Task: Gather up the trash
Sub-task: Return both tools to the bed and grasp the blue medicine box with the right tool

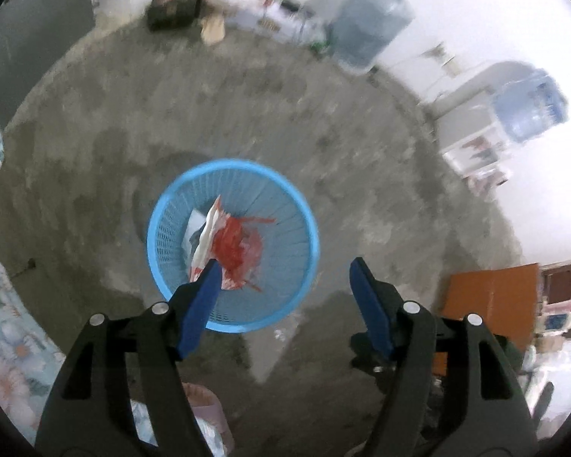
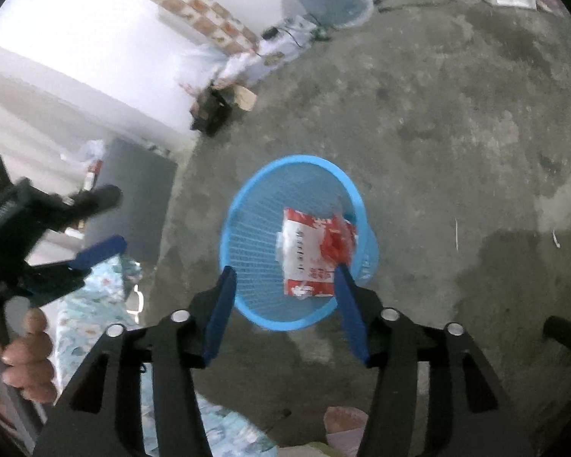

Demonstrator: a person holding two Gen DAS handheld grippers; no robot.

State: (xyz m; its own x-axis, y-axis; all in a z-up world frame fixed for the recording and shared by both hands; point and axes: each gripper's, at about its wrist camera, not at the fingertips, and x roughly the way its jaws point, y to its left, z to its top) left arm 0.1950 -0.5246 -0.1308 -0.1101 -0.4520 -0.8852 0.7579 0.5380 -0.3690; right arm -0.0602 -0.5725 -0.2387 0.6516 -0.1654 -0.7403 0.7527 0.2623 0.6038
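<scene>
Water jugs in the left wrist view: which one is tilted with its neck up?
The darker big jug at top centre; the clearer bottle stands inverted on a dispenser.

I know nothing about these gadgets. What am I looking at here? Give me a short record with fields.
Place: bare concrete floor
Container: blue basket, standing on the floor
Inside it: red and white wrapper and red crumpled plastic
Left gripper: open, nothing between its fingers, above the basket
Right gripper: open, above the basket
Nearby: water jugs by the wall

Latticed blue plastic basket (image 1: 160, 228), glossy crinkled wrappers (image 2: 308, 251), rough concrete floor (image 1: 247, 106)
</scene>
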